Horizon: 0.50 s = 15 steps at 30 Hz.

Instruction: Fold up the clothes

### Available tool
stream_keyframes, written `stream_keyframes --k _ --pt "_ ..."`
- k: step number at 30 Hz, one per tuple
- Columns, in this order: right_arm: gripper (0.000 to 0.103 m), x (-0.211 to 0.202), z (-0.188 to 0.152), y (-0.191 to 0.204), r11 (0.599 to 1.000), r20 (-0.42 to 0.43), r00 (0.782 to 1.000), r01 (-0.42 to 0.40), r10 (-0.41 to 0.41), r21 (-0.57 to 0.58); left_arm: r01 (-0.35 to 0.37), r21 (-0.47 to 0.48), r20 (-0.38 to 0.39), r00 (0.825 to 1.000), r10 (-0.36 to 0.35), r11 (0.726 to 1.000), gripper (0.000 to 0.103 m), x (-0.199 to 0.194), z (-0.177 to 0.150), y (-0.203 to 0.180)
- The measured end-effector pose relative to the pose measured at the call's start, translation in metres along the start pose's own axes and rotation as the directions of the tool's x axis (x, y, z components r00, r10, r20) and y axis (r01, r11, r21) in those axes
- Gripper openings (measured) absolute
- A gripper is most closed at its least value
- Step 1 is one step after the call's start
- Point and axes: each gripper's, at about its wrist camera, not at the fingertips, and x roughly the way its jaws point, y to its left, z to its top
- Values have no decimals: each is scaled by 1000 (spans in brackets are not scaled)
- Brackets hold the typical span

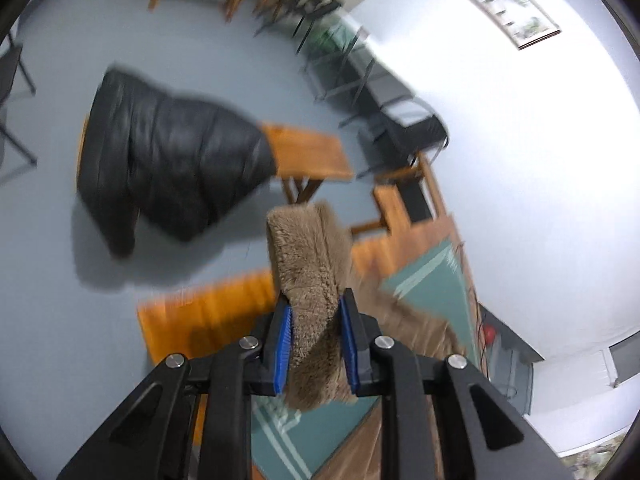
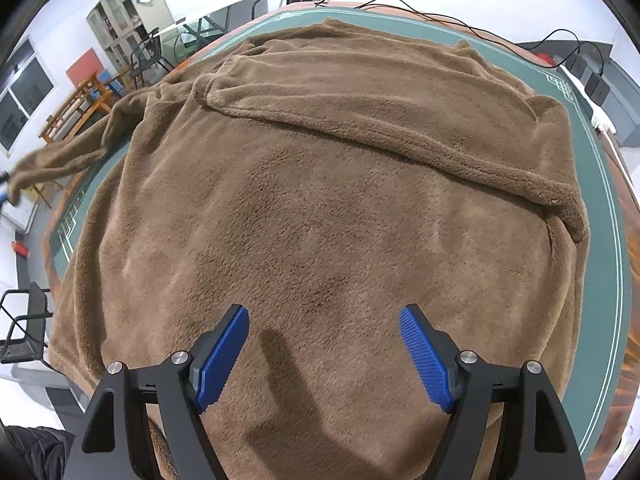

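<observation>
The left gripper (image 1: 314, 312) is closed, its blue pads (image 1: 283, 344) pressed at nine and three o'clock against a fold of brown fleece garment (image 1: 308, 264) that stands up toward twelve o'clock. The right gripper (image 2: 324, 354) is held spread wide above the garment and tilted steeply downward, nothing lying between its blue pads (image 2: 222, 356)

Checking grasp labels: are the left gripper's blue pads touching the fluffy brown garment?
Touching. The left wrist view shows the left gripper with both pads pressed against the fluffy brown garment.
</observation>
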Motion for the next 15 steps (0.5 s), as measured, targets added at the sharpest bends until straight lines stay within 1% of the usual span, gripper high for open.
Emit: stream_keyframes --k 1,3,6,9,12,14,15 --pt "80 1 1 -1 1000 -1 1000 -3 3 6 -12 30 23 1000 11 999 16 -2 11 -9" --pt "80 2 4 -3 1000 -4 1000 -6 6 17 -37 87 70 997 31 996 16 -8 36 -27" --pt "80 6 7 -2 1000 -8 1000 -4 5 21 -21 123 93 996 9 992 16 -8 64 -48" --pt "80 8 8 1 1000 -11 1000 -9 9 29 13 134 60 998 -22 991 16 -5 77 -60" --pt "80 10 8 2 999 -11 1000 -13 13 43 20 163 9 1000 -21 986 16 3 73 -63" --pt "80 12 8 0 998 -15 1000 -19 20 60 21 147 -47 999 -14 989 29 15 63 -55" --pt "80 14 7 -1 997 -18 1000 -21 22 68 20 121 -75 997 -11 992 48 23 58 -47"
